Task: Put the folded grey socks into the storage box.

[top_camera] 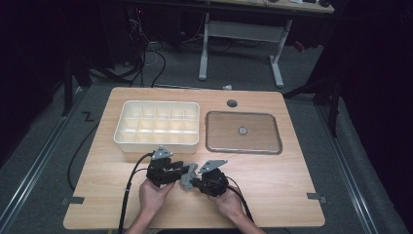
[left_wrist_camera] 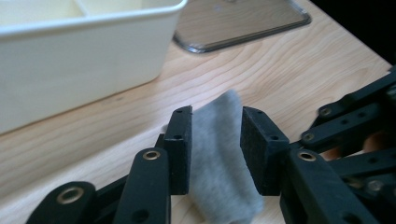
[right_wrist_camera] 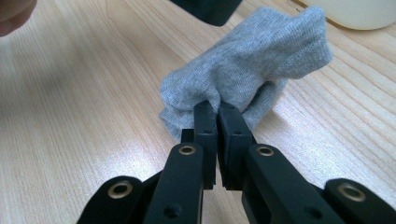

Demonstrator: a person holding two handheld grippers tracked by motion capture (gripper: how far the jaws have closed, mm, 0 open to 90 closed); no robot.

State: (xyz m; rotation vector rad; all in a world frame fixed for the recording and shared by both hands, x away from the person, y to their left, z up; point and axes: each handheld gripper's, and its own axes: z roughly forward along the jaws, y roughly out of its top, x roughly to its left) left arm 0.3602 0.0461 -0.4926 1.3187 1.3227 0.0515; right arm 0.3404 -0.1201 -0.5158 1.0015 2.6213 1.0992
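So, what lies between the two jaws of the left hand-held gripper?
In the left gripper view, the grey cloth stands between the jaws of the left hand-held gripper. The jaws are apart and do not press it; the right hand-held gripper pinches it.

The right hand-held gripper (right_wrist_camera: 217, 112) pinches a bunched grey sock (right_wrist_camera: 252, 65) above the wooden table (right_wrist_camera: 84, 93).

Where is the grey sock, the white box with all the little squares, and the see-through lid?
grey sock (right_wrist_camera: 252, 60), right gripper view, on its bunched knit middle.
white box (top_camera: 126, 142), high view, on its front wall.
see-through lid (top_camera: 243, 148), high view, on its near rim.
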